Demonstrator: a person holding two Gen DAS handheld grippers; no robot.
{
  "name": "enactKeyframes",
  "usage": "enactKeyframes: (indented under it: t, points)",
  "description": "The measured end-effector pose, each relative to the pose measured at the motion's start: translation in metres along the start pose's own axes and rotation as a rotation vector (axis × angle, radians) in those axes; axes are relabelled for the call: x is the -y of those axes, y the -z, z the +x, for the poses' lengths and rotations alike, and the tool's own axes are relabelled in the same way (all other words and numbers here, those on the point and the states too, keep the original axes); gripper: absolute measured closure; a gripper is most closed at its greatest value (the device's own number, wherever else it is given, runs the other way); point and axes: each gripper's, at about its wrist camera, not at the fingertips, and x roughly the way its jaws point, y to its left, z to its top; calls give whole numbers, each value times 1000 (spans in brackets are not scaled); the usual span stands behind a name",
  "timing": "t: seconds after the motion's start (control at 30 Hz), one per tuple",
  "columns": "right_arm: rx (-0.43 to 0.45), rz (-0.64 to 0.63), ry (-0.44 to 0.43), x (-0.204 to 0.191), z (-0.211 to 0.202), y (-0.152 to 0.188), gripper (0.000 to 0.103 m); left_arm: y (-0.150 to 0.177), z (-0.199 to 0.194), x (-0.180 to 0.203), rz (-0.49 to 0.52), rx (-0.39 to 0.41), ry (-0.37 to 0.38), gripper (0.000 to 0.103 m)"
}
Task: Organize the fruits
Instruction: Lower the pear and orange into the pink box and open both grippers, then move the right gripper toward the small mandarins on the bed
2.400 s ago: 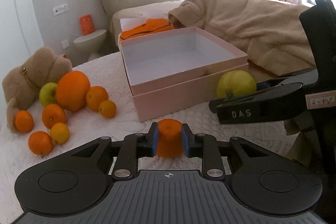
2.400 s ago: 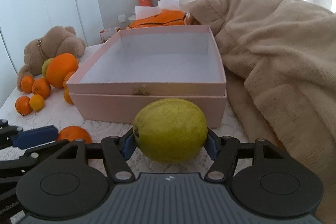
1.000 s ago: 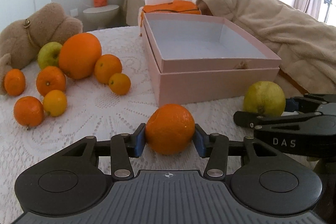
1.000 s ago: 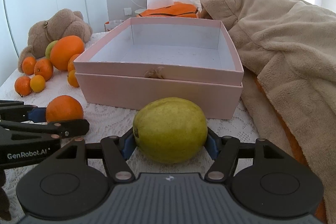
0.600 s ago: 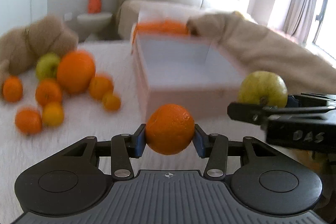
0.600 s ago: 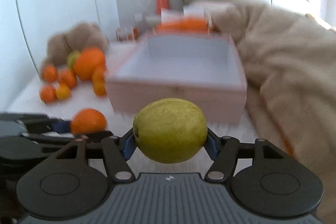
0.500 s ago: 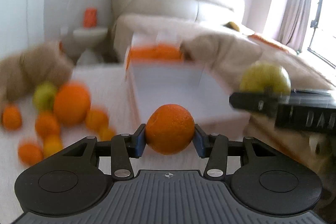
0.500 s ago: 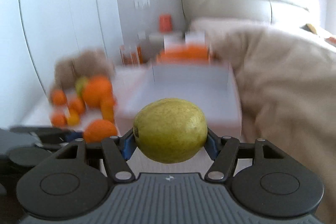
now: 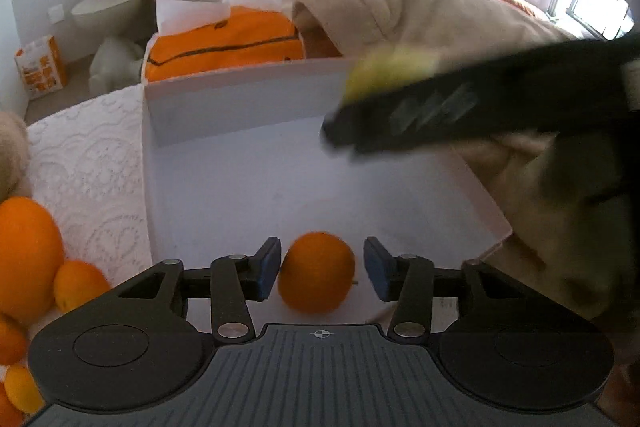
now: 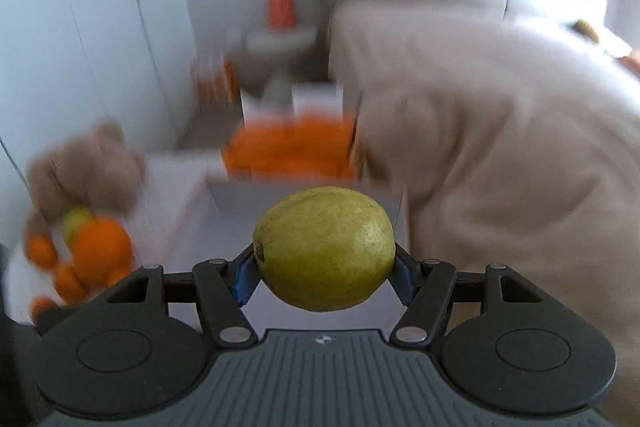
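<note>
One orange (image 9: pixel 316 273) sits just released inside the pink box (image 9: pixel 200 163), loose between the left gripper's (image 9: pixel 320 269) parted jaws. The right gripper (image 10: pixel 324 277) clenches a green pear (image 10: pixel 324 253) above the box. More oranges (image 9: pixel 28 247) wait left of the box, on a lace-covered bed beside a beige blanket (image 9: pixel 420 11).

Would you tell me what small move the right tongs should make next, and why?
Probably lower the right tongs into the box and release: they grip the green fruit above it, and the orange already lies inside, free of the left tongs.
</note>
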Motion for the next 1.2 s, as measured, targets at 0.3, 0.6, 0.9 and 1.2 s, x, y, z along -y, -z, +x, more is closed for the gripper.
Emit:
enactKeyframes:
  t: [0.3, 0.6, 0.9, 1.2]
  points:
    - [-139, 8, -9, -10, 62, -4, 37, 27, -73, -56, -172, 257, 32, 53]
    - [-54, 11, -33, -36, 38, -15, 34, 93, -145, -136, -394, 462, -225, 53]
    - [143, -155, -203, -118, -26, 17, 34, 151, -166, -193, -574, 430, -472, 53]
    - [99, -419, -381, -216, 5, 90, 47, 179, -176, -193, -562, 405, -432, 53]
